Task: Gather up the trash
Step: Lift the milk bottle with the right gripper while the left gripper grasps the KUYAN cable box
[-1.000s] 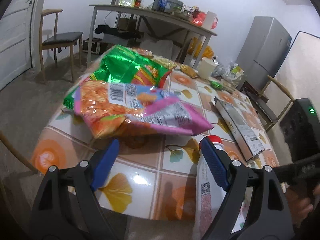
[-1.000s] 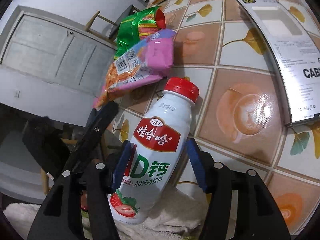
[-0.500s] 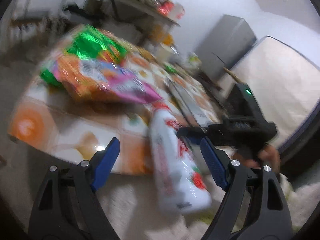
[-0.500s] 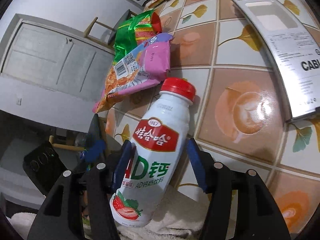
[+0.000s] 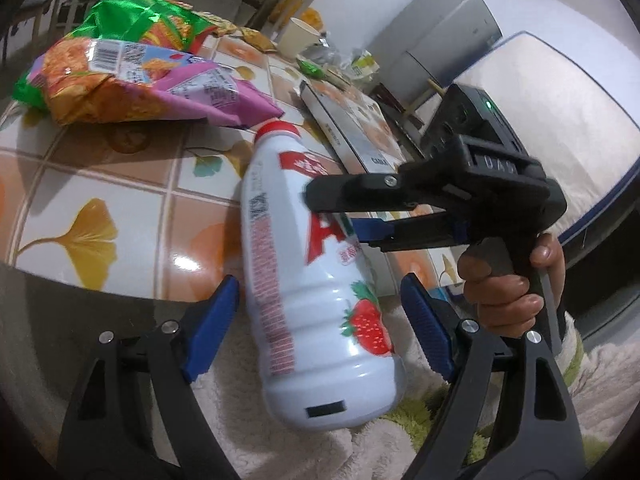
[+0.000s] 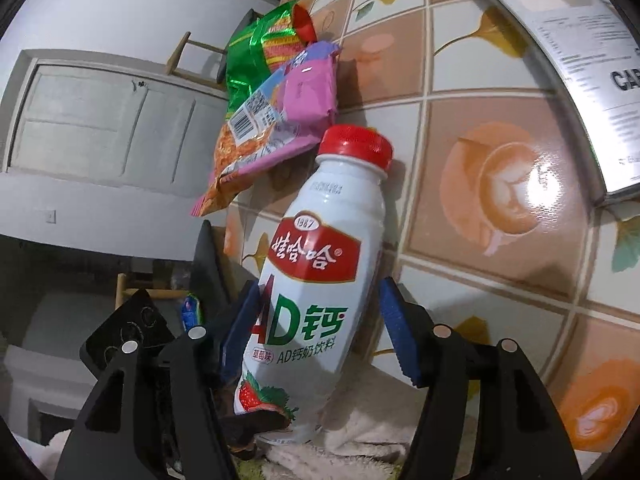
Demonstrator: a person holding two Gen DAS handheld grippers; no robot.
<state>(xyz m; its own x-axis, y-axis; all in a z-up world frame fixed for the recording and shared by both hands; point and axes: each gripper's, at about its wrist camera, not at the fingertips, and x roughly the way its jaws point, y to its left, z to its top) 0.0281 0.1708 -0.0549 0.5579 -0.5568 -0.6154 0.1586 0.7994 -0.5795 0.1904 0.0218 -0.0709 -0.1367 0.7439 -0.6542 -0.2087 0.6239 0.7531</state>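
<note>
A white milk-drink bottle [image 6: 320, 280] with a red cap and a strawberry label is held off the table's near edge. My right gripper [image 6: 320, 332] is shut on its body. In the left wrist view the same bottle [image 5: 316, 300] hangs between the blue pads of my left gripper [image 5: 320, 324], which is open and not touching it. The right gripper's black fingers [image 5: 384, 196] grip the bottle from the right. An orange-and-pink snack bag [image 5: 132, 84] lies on a green snack bag [image 5: 140, 20] on the tiled table [image 5: 100, 200].
A flat grey box [image 5: 348, 124] lies on the table's right side, also in the right wrist view [image 6: 580, 60]. A paper cup [image 5: 298, 38] and small wrappers sit farther back. A fluffy rug [image 5: 360, 452] lies below. A door [image 6: 100, 128] and wooden chair stand beyond.
My left gripper has swung right and down off the table edge, so the bottle now hangs between its open pads. The right gripper keeps its hold on the bottle, moved slightly closer.
</note>
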